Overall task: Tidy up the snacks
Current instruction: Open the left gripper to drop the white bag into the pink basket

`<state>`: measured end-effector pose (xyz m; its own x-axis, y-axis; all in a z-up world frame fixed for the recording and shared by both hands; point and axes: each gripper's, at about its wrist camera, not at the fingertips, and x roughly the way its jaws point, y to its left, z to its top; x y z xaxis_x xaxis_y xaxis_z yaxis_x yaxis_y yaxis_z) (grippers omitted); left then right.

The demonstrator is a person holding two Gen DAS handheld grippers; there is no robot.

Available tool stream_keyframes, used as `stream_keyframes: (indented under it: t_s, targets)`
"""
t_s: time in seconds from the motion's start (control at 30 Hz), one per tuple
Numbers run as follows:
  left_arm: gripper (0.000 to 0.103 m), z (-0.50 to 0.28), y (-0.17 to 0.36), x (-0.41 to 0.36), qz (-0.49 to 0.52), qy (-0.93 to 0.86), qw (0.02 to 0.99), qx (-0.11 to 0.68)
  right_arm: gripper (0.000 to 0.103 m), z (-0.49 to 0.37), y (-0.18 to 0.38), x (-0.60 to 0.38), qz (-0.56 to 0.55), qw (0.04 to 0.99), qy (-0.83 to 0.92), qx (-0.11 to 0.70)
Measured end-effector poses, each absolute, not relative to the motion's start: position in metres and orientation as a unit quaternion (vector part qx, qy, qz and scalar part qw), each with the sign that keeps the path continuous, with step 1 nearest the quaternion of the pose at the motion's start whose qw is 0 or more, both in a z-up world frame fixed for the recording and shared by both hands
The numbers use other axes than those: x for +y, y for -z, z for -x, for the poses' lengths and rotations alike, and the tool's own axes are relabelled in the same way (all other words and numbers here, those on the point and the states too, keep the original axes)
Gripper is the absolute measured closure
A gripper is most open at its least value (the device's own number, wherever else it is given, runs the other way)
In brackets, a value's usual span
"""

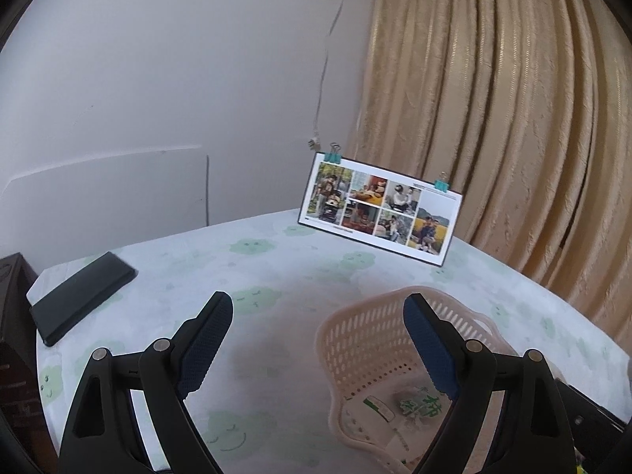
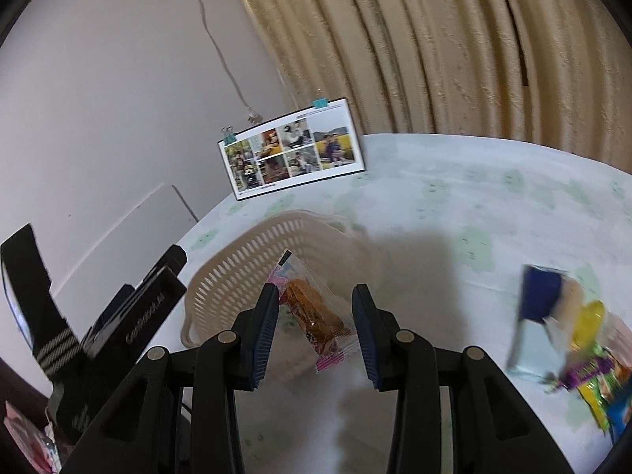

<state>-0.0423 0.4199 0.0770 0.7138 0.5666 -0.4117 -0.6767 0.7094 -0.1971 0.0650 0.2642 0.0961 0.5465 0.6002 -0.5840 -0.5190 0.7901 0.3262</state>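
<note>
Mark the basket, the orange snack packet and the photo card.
basket (image 2: 237, 252), right wrist view, on its slatted far wall.
orange snack packet (image 2: 314, 312), right wrist view, on the orange middle of the wrapper.
photo card (image 1: 379, 207), left wrist view, on the photo collage centre.

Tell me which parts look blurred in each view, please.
Right wrist view: the loose snack packets at the right edge are smeared, the basket rim soft. Left wrist view: mostly sharp, with only the basket slightly soft; both views bend strongly at the edges.
</note>
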Motion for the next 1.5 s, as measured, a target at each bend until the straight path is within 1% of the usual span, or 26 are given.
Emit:
stream_keyframes:
  t_s: [0.13, 0.17, 0.23, 0.3, 1.0, 1.2, 1.5]
  targets:
    - [0.015, 0.044, -0.074, 0.429, 0.187, -0.355, 0.901, 0.167, 0.063, -0.071, -0.094, 0.279, -0.057, 0.873, -0.328, 0.357]
    - [0.015, 0.043, -0.073, 0.43, 0.191, -0.355, 0.899, 0.169, 0.061, -0.073, -0.093, 0.281, -0.06, 0.872, -0.33, 0.358]
    - [0.015, 0.043, -0.072, 0.432, 0.195, -0.352, 0.899, 0.173, 0.05, -0.076, -0.09, 0.284, -0.067, 0.868, -0.334, 0.361]
    - [0.015, 0.042, -0.071, 0.432, 0.195, -0.35, 0.899, 0.174, 0.047, -0.077, -0.087, 0.283, -0.071, 0.868, -0.332, 0.362]
    - [0.015, 0.038, -0.07, 0.419, 0.169, -0.332, 0.911, 0.175, 0.047, -0.069, -0.066, 0.231, -0.113, 0.88, -0.286, 0.363]
    - [0.015, 0.036, -0.071, 0.41, 0.15, -0.329, 0.916, 0.172, 0.047, -0.07, -0.06, 0.213, -0.128, 0.881, -0.27, 0.366]
    - [0.015, 0.036, -0.076, 0.389, 0.099, -0.338, 0.925, 0.145, 0.047, -0.065, -0.061, 0.194, -0.124, 0.891, -0.253, 0.356]
